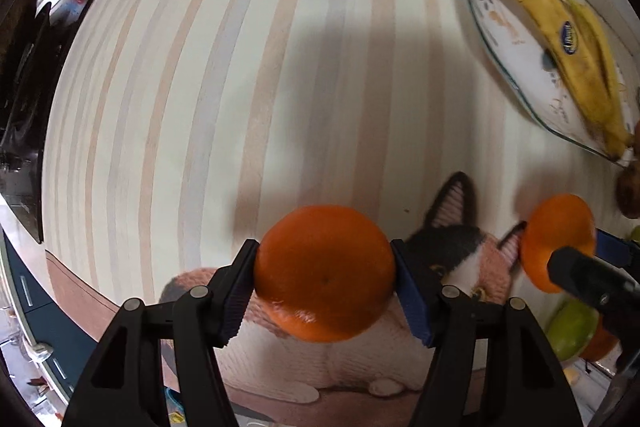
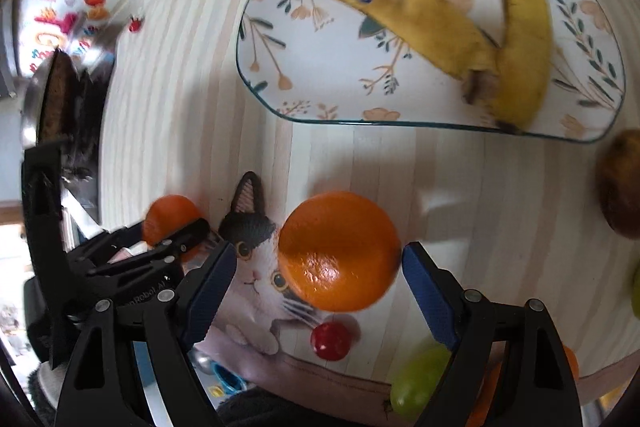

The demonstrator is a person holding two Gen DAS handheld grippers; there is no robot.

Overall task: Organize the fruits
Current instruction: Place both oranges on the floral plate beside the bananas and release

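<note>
Oranges: I've got my left gripper (image 1: 324,277) clamped on one orange (image 1: 324,273) over the cat-print mat (image 1: 460,251). My right gripper (image 2: 318,287) straddles a second orange (image 2: 340,251) on the mat, jaws apart, pads not touching. Bananas (image 2: 420,15) lie on the floral plate (image 2: 320,67) at the far right. Red cherry (image 2: 331,341) and green fruit (image 2: 420,383) sit near.
</note>
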